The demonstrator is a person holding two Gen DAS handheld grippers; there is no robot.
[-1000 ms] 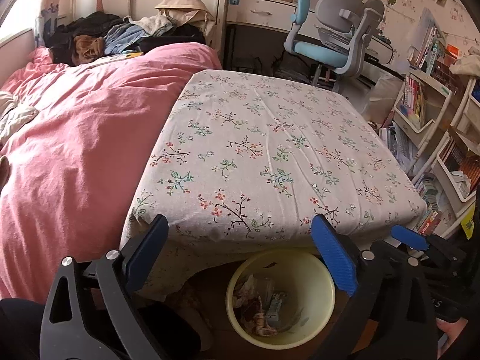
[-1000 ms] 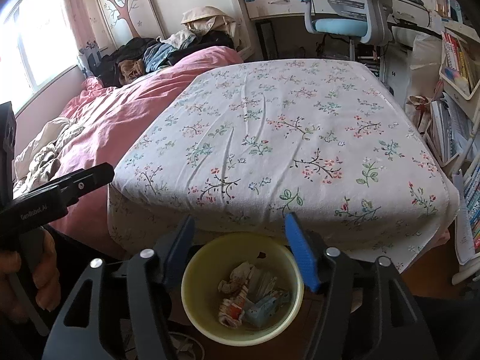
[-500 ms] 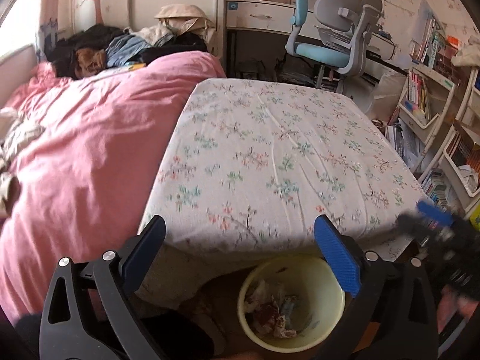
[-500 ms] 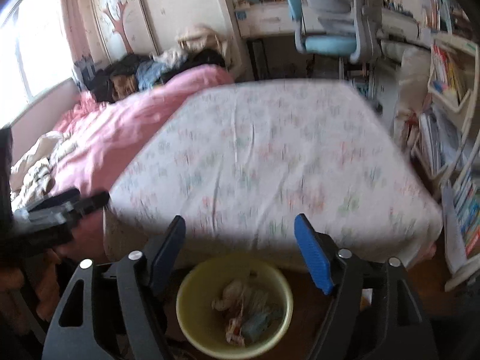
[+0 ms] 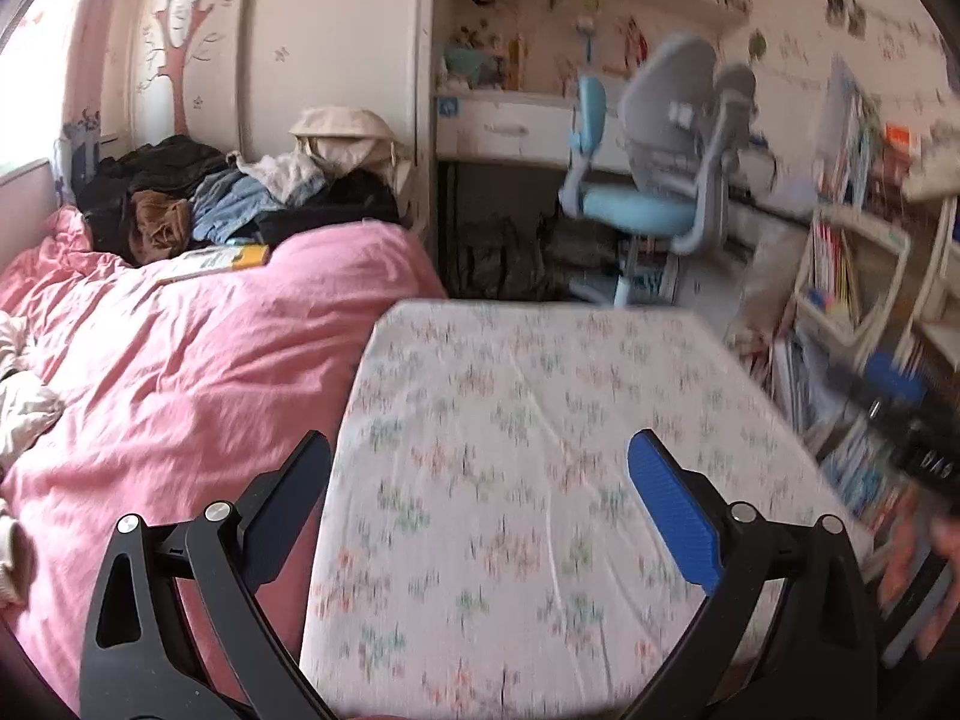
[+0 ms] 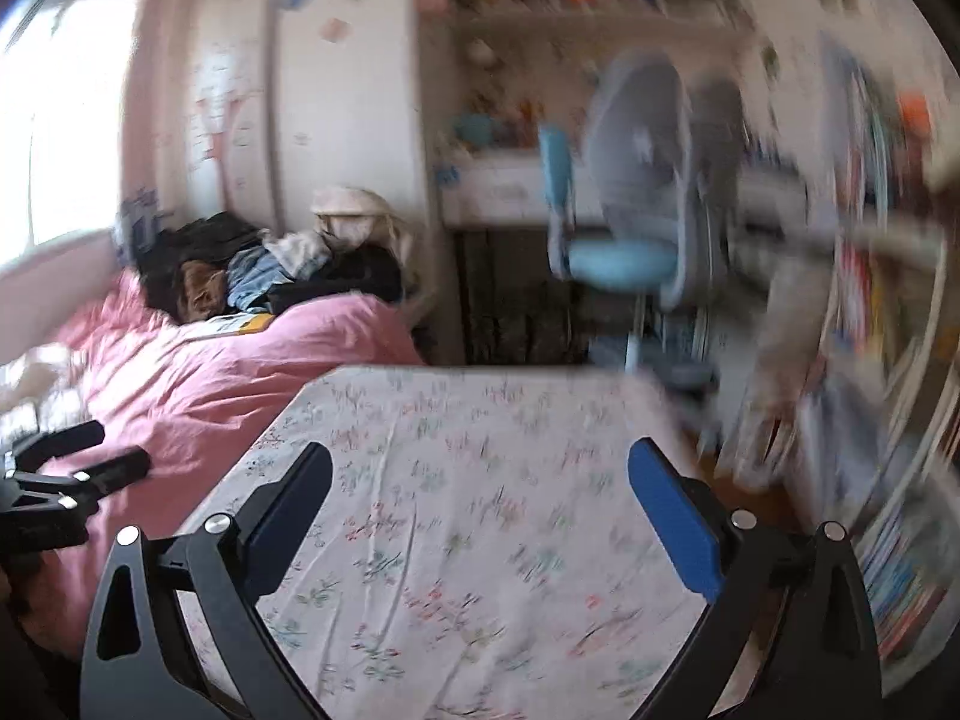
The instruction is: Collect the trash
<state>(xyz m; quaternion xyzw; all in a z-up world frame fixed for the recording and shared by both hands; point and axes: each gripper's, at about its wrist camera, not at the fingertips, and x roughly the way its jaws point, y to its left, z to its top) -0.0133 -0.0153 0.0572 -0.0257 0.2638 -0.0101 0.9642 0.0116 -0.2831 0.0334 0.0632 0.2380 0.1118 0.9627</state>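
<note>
Both claws have tilted up; bin gone from view. Left gripper (image 5: 480,504) and right gripper (image 6: 480,510) gape empty over the floral table (image 5: 540,450); collection probably finished, though blur hides detail.

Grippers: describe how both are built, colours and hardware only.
The left gripper and right gripper match: black angular frames with triangular cut-outs, silver round bolts at the joints, and flat fingers faced with textured blue pads. No cables or sleeves show.

right view motion-blurred; bookshelves (image 6: 870,312) smeared, titles unreadable.
</note>
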